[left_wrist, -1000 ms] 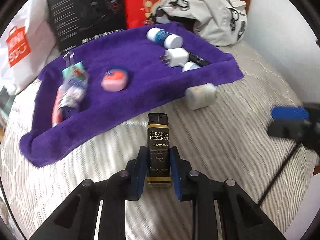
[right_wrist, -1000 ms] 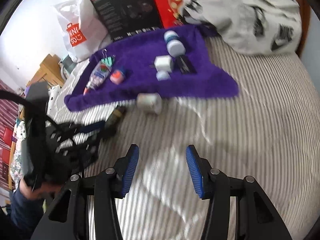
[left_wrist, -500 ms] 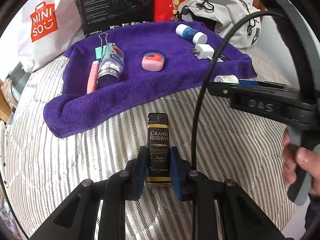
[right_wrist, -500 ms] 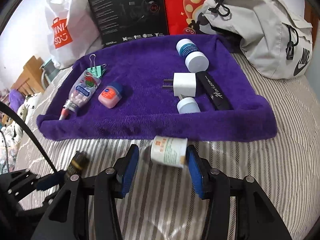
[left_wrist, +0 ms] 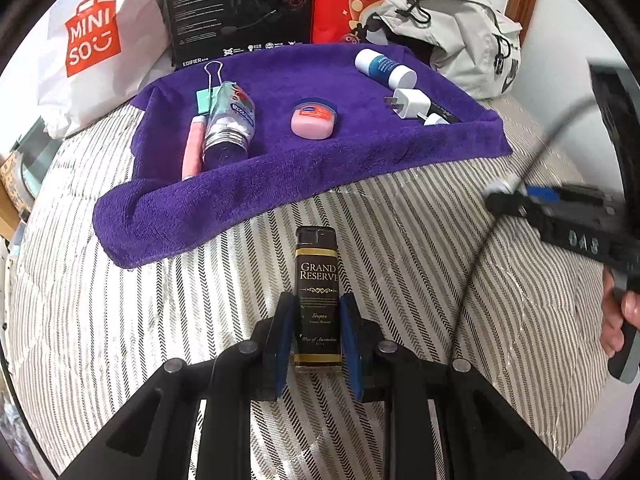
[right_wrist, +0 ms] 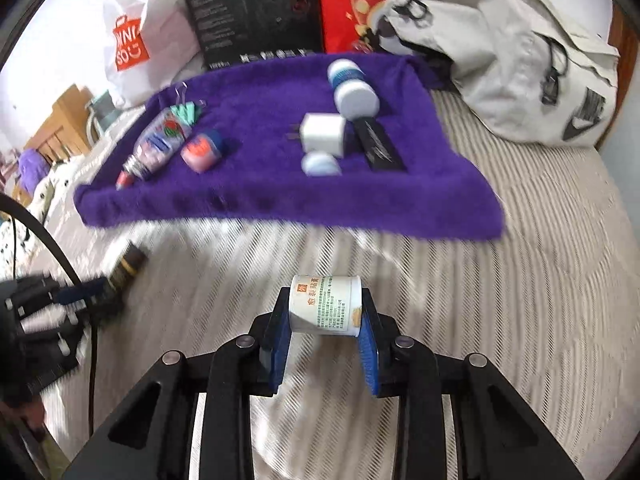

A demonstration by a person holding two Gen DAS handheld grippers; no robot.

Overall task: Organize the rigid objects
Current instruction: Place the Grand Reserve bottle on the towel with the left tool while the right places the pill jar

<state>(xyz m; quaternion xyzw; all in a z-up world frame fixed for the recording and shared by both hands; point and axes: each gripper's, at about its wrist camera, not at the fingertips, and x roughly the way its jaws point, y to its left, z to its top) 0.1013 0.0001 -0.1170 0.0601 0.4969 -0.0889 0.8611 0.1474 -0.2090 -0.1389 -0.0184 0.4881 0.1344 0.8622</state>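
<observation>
Left wrist view: the left gripper (left_wrist: 318, 336) clamps a black lighter (left_wrist: 318, 298) labelled "Grand Reserve" between its blue pads, as it did half a second ago, the lighter pointing forward over the striped bedcover (left_wrist: 160, 320). Ahead of the fingers lies the purple towel (left_wrist: 280, 184), carrying a clear bottle (left_wrist: 230, 128), a pink jar (left_wrist: 314, 118), a white charger (left_wrist: 410, 104) and a blue-and-white tube (left_wrist: 386, 68). The white canister that lay at the towel's near edge to the right is gone from that spot. To the right, the right gripper (left_wrist: 560, 216) is blurred and has drawn back from the towel, with a hand (left_wrist: 618, 320) on its handle.

Right wrist view: the right gripper (right_wrist: 324, 332) now grips a white canister (right_wrist: 326, 306) sideways between its pads, close to the fingertips; earlier the canister lay on the bedcover between parted fingers. The towel (right_wrist: 360, 208) sits farther ahead than before, with a grey backpack (right_wrist: 520, 60) beyond it to the right. To the left, the other gripper (right_wrist: 96, 292) and its lighter (right_wrist: 130, 262) appear blurred.
</observation>
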